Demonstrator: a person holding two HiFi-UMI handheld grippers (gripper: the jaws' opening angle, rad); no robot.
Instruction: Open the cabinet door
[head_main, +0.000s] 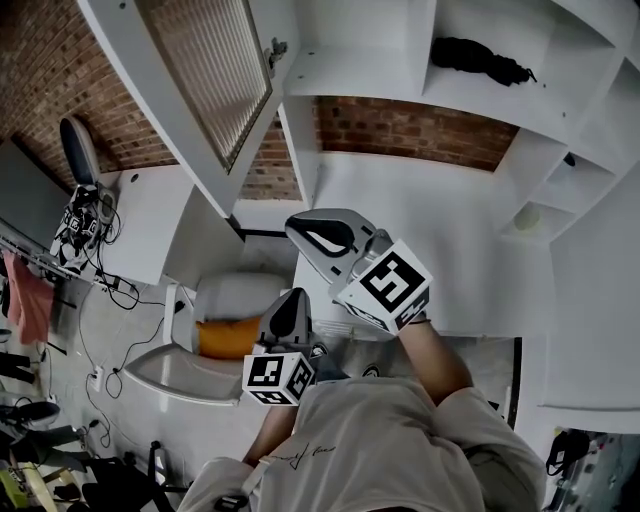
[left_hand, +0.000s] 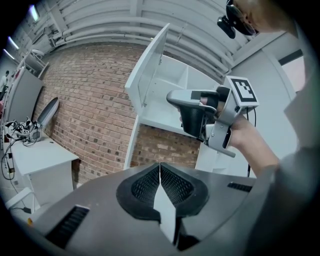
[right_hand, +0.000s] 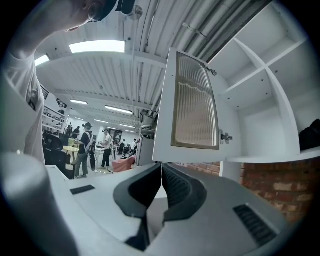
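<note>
cabinet door (head_main: 205, 70) wide open; left claw (left_hand: 160, 166) and right claw (right_hand: 161, 169) clenched, empty

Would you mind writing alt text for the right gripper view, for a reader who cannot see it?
A white cabinet door with a ribbed glass panel stands open above the shut, empty jaws of the right hand-held gripper. White cabinet shelves show to its right; people stand in a workshop at far left.
</note>
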